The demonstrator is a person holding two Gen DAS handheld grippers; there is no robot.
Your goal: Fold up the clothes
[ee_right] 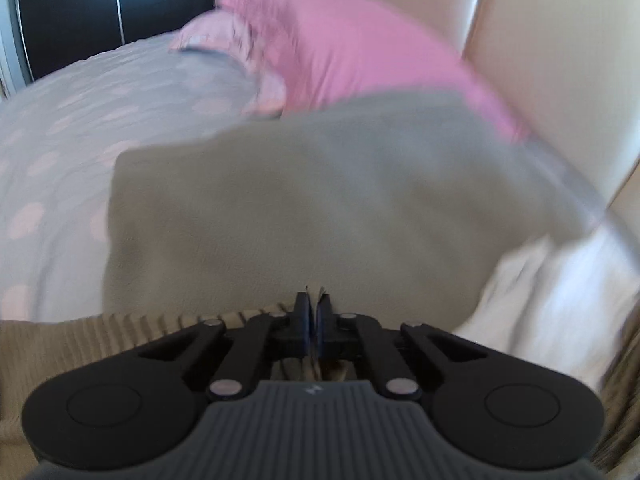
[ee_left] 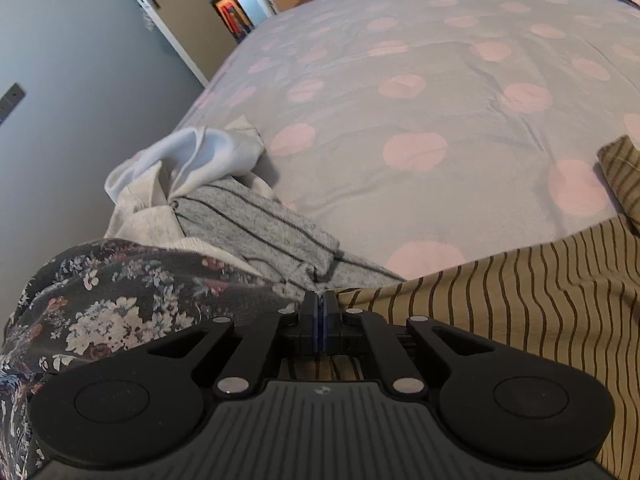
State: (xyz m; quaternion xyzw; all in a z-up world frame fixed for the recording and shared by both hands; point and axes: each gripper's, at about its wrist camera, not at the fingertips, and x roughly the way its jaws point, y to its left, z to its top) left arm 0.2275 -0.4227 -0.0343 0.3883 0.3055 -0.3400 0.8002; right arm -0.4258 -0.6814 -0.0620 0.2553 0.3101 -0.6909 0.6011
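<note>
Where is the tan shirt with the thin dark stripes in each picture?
Left wrist view: the tan striped shirt fills the lower right, its edge at the shut left gripper.
Right wrist view: it is the blurred tan cloth across the middle, pinched by the right gripper.
Shared landmark: the grey bedspread with pink dots.

tan striped garment (ee_left: 520,300) | spread on bed | edge lifted
</note>
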